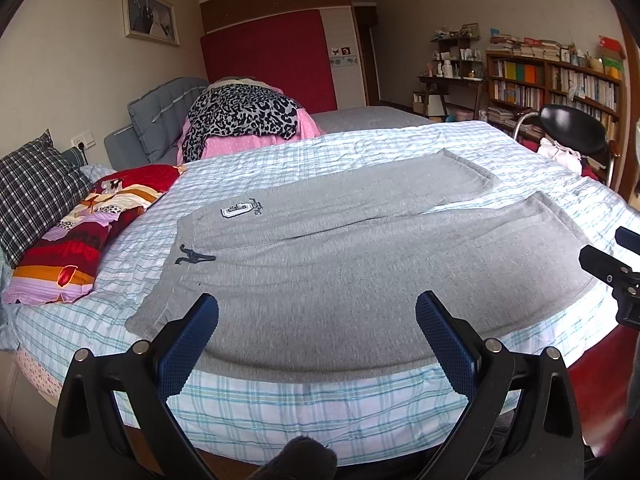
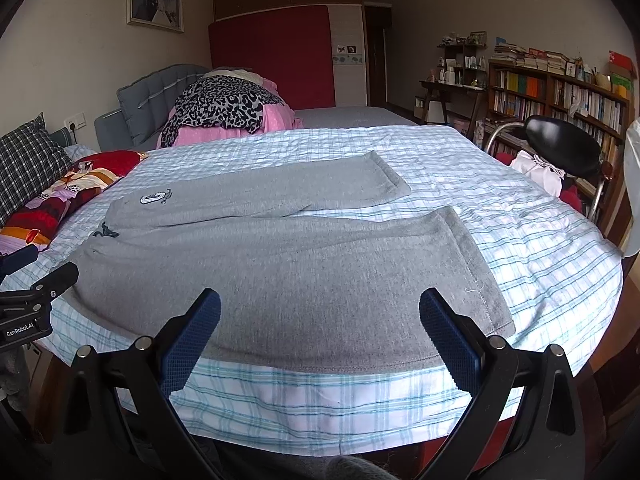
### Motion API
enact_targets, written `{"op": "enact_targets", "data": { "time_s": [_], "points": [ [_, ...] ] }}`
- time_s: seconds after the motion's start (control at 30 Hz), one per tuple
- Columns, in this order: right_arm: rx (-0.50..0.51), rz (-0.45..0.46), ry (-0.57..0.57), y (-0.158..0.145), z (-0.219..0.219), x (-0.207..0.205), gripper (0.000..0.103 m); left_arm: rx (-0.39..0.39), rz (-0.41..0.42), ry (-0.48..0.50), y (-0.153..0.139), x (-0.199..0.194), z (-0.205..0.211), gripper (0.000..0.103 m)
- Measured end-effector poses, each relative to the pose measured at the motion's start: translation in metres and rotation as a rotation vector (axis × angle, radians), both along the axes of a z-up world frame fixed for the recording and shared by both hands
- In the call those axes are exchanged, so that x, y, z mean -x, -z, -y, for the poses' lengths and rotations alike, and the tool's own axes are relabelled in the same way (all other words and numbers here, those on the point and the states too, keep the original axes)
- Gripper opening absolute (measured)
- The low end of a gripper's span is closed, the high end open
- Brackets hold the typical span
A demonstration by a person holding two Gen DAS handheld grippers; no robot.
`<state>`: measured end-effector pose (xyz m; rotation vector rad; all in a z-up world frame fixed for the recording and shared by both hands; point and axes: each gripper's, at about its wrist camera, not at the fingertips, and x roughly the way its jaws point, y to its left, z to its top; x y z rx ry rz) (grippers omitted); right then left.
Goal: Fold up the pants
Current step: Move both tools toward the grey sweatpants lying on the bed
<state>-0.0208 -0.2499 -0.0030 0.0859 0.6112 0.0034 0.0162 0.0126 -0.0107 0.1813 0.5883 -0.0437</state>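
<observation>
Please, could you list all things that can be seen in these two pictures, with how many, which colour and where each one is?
pants: 1, grey, spread flat on the bed, waistband to the left, legs apart
bed sheet: 1, white with pale blue checks, under the pants
patterned pillow: 1, red, orange and lilac, left of the pants
checked pillow: 1, dark blue and white, far left
leopard-print cloth: 1, black and grey, on pink bedding behind the bed
framed photo: 1, on the left wall
bookshelf: 1, brown, full of books, right wall
chair: 1, black, right of the bed
left gripper: 1, black with blue pads, open, over the near edge
right gripper: 1, same colours, open, over the near edge
</observation>
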Motion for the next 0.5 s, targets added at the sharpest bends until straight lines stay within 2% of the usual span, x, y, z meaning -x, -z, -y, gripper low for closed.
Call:
{"op": "enact_targets", "data": {
  "time_s": [0.27, 0.5],
  "points": [
    [-0.057, -0.092, 0.026, 0.021, 0.015, -0.029, 0.101, 0.054, -0.137, -0.129, 0.031, -0.048, -0.035, 0.098],
    [-0.041, -0.135, 0.015, 0.034, 0.008, -0.046, 0.101, 0.074, -0.195, -0.162, 0.048, -0.069, -0.049, 0.098]
  ]
}}
